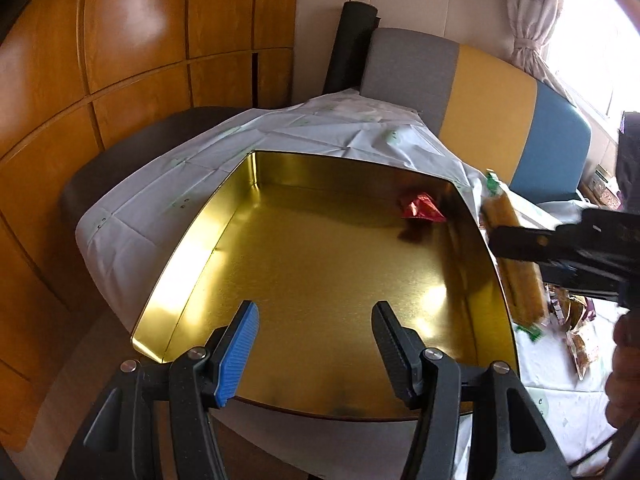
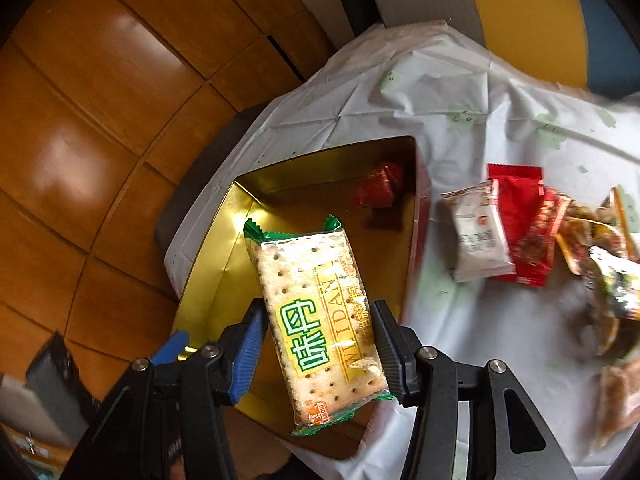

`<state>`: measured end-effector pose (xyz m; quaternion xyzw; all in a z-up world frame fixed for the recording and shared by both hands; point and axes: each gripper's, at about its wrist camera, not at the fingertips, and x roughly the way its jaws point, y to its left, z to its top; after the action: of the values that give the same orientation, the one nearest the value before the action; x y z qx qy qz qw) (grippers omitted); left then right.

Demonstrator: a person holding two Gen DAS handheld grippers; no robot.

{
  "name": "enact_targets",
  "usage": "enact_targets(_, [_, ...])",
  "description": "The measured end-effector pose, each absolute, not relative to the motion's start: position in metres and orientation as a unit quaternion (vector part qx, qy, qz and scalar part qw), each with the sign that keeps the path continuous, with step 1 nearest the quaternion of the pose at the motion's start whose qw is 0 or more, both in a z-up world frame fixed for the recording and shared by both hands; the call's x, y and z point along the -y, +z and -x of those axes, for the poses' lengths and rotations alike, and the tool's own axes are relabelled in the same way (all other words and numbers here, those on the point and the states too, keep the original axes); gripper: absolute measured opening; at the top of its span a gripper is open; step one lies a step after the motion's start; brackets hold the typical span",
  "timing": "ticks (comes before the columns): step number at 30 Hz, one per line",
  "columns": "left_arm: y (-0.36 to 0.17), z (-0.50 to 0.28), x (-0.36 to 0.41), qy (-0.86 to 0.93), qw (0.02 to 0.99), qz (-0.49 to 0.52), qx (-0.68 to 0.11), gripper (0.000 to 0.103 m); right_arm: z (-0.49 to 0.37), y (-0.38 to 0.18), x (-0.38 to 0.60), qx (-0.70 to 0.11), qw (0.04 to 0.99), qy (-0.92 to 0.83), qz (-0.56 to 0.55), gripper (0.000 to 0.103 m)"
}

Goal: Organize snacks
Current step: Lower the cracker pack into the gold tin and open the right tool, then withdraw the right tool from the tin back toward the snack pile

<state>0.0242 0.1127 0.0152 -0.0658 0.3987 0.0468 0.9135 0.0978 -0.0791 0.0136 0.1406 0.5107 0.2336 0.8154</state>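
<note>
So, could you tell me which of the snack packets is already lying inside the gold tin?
The small red packet in the far corner of the gold tin. The cracker packet is gripped above it; the others lie on the tablecloth.

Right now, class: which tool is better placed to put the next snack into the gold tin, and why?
Right. The right tool already grips the cracker pack over the gold tin. The left tool is open and empty at the tin's near edge.

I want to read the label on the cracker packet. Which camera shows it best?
The right wrist view: the cracker packet faces the camera, label up, between the right gripper fingers. The left wrist view shows only its blurred edge beside the gold tin.
</note>
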Motion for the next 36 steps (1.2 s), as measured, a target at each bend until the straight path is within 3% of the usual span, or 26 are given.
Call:
enact_targets(7, [0.012,-0.028,-0.119,0.051,0.911,0.073,-0.402,0.060,-0.122,-0.007,0.062,-0.527,0.817,0.196,-0.127,0.053])
enact_targets(11, [0.008,-0.030,-0.120,0.051,0.908,0.076,-0.408,0.060,-0.129,-0.019,0.064,-0.536,0.807,0.197,-0.150,0.058])
enact_targets(36, [0.009,-0.024,-0.098,0.025,0.912,0.048,-0.407,0.060,-0.072,0.033,0.099,-0.431,0.884,0.180,-0.003,0.065])
